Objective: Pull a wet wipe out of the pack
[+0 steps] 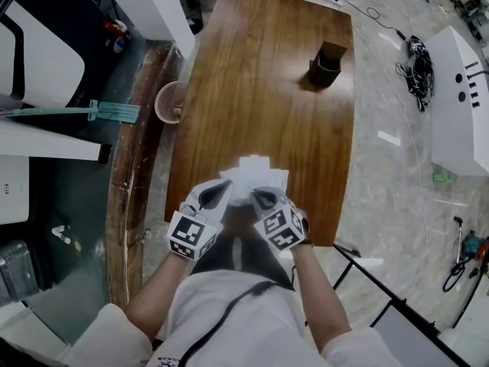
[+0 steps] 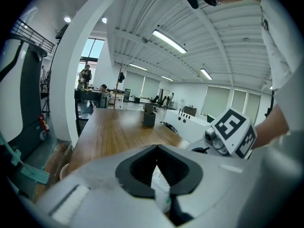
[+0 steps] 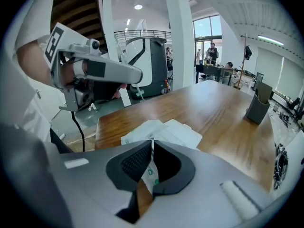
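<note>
left tool (image 1: 226, 185) and right tool (image 1: 258, 193), angled inward, pinch wipe pack (image 1: 257, 170).

Left gripper (image 1: 220, 192) and right gripper (image 1: 264, 197) side by side, both jaws pinched on wipe pack (image 1: 256, 173)

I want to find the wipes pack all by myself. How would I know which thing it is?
Look at the long wooden table. At its near end, pinched by the left tool and right tool, is the pack. It is flat and white, unlike the dark box standing at the far end.
</note>
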